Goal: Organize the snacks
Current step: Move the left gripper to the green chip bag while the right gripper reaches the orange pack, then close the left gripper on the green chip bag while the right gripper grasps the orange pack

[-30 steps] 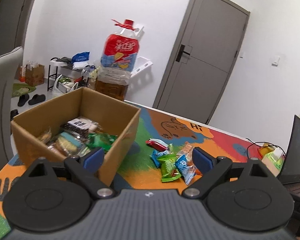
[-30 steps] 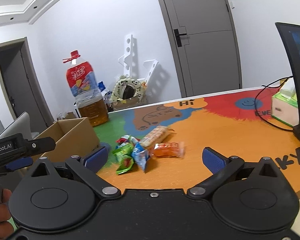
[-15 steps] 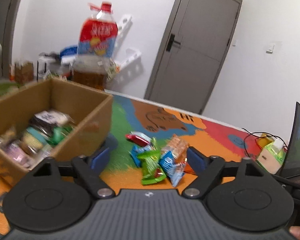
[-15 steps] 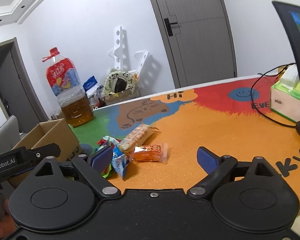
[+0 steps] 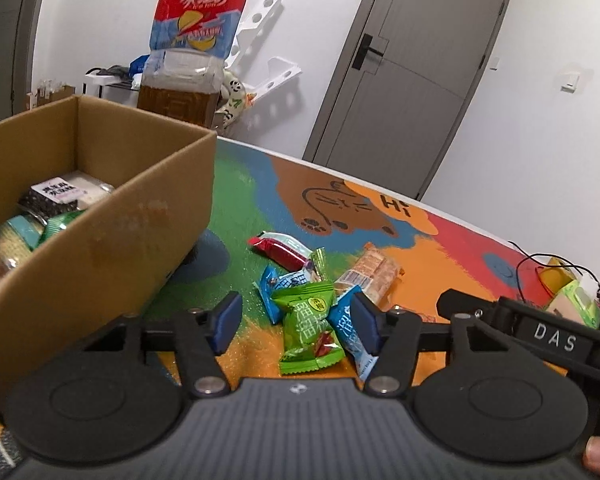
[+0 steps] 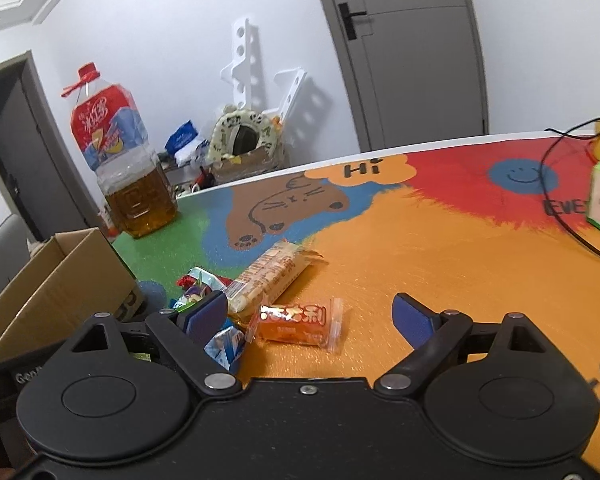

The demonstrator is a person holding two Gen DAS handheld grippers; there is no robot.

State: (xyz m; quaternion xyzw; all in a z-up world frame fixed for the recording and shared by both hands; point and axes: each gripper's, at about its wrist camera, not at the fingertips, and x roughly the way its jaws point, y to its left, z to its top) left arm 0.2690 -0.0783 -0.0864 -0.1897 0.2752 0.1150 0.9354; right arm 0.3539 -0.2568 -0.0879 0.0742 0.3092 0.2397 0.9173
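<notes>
Left gripper neared green packet.

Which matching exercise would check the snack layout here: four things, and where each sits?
Things:
1. green packet
2. orange packet
3. black-and-white packet
4. drink bottle

Places:
A. inside the cardboard box
B. between the left gripper's open fingers
C. between the right gripper's open fingers
D. standing on the mat behind the box

Pairs: 1-B, 2-C, 3-A, 4-D
</notes>
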